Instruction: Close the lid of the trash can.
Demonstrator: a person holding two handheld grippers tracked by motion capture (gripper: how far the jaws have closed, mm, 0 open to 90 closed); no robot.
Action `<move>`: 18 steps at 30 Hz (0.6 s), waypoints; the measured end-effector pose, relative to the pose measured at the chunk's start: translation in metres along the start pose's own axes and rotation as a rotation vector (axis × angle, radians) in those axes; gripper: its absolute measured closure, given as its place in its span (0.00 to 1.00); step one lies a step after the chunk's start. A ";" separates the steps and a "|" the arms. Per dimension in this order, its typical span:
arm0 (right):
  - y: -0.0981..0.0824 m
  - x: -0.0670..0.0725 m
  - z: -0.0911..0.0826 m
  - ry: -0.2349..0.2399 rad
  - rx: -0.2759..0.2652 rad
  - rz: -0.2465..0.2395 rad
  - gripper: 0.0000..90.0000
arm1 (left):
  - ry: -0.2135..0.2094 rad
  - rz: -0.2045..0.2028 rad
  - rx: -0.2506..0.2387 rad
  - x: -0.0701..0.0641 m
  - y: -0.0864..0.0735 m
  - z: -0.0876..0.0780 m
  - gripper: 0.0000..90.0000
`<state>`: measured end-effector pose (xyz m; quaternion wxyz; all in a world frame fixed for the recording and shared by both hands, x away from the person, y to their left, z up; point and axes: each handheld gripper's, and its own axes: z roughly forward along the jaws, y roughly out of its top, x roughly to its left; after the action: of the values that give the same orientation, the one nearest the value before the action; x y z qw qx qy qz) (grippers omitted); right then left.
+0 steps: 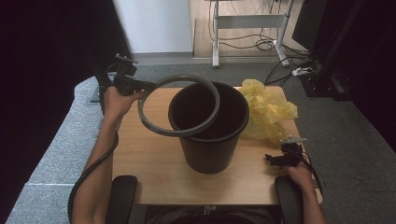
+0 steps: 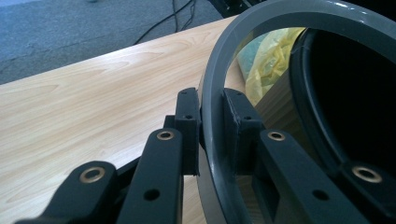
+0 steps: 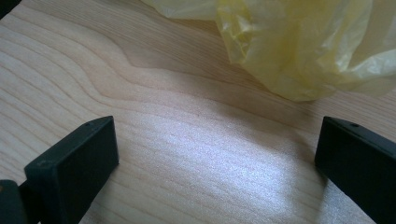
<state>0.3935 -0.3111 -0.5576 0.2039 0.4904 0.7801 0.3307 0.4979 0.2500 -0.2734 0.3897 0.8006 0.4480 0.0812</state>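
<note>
At the centre of the high view, a black bin (image 1: 210, 135) stands upright on the wooden surface (image 1: 154, 163), and a grey ring (image 1: 180, 130) hangs tilted over its rim, reaching toward the upper left. There the left gripper (image 1: 135, 86) has its fingers (image 2: 189, 126) pinching the ring's band. A crumpled yellow bag (image 1: 268, 112) lies right of the bin. Lower right, the right gripper (image 1: 275, 159) sits low over the surface, fingers (image 3: 74, 163) spread with only bare wood between them.
</note>
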 end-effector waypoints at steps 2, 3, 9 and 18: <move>0.000 0.000 0.000 0.001 0.000 0.000 0.00 | -0.004 0.005 0.001 -0.003 0.002 0.003 0.86; 0.000 0.000 0.000 0.000 0.000 0.000 0.00 | -0.007 0.009 0.001 -0.005 0.003 0.005 0.86; 0.000 0.000 0.000 0.000 0.000 0.000 0.00 | -0.024 0.021 0.002 -0.016 0.008 0.014 0.86; 0.000 0.000 0.000 0.006 0.001 -0.005 0.00 | -0.051 0.036 0.007 -0.031 0.014 0.031 0.86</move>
<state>0.3933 -0.3108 -0.5576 0.2020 0.4875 0.7821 0.3315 0.5044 0.2047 -0.2783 0.3967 0.8116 0.4238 0.0663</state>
